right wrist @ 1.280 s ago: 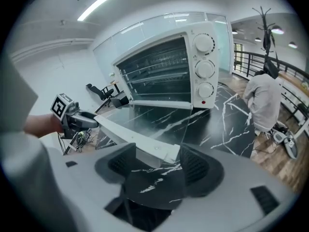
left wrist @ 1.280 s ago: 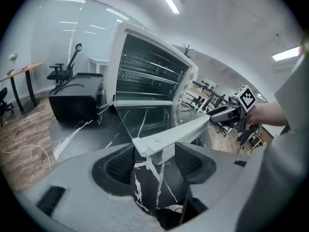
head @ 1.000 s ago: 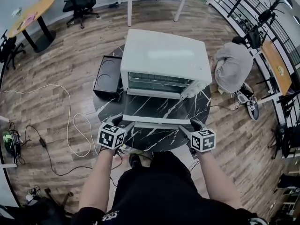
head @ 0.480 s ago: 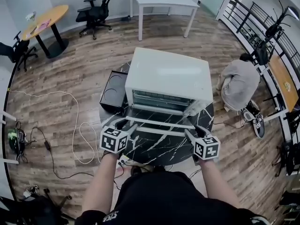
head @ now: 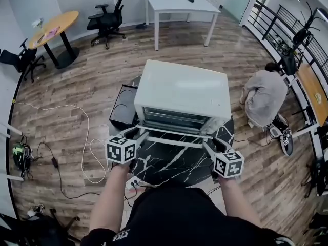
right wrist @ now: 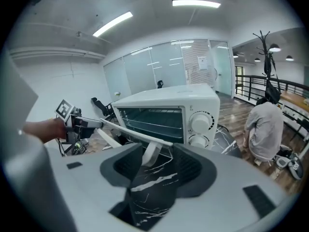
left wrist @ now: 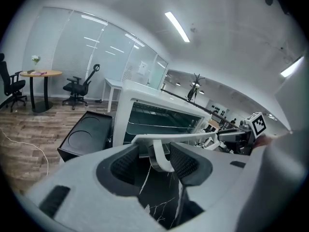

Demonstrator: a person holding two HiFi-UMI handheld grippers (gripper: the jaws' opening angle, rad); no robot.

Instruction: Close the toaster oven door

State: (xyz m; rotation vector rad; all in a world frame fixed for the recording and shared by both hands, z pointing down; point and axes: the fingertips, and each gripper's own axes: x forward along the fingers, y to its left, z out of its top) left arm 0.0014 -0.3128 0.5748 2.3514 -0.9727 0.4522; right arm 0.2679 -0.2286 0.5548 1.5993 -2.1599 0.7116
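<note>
A white toaster oven [head: 182, 88] stands on a round black marble table [head: 169, 168]. Its glass door hangs partly raised, and the white door handle [head: 174, 141] runs between my two grippers. My left gripper [head: 139, 135] holds the handle's left end; in the left gripper view the handle post [left wrist: 159, 153] sits between the pads. My right gripper [head: 206, 146] is at the right end, its jaws closing on the right post [right wrist: 149, 153]. The oven's wire rack [right wrist: 149, 122] shows through the opening, beside the oven's knobs [right wrist: 200, 122].
A black tray [head: 123, 109] lies on the table left of the oven. A person [head: 264, 96] crouches on the floor to the right. Cables and a power strip [head: 130, 181] lie by the table's base. A white desk [head: 179, 1] and office chairs stand further back.
The door has swung up from lying flat to partly raised. Both grippers rose with the handle and moved toward the oven.
</note>
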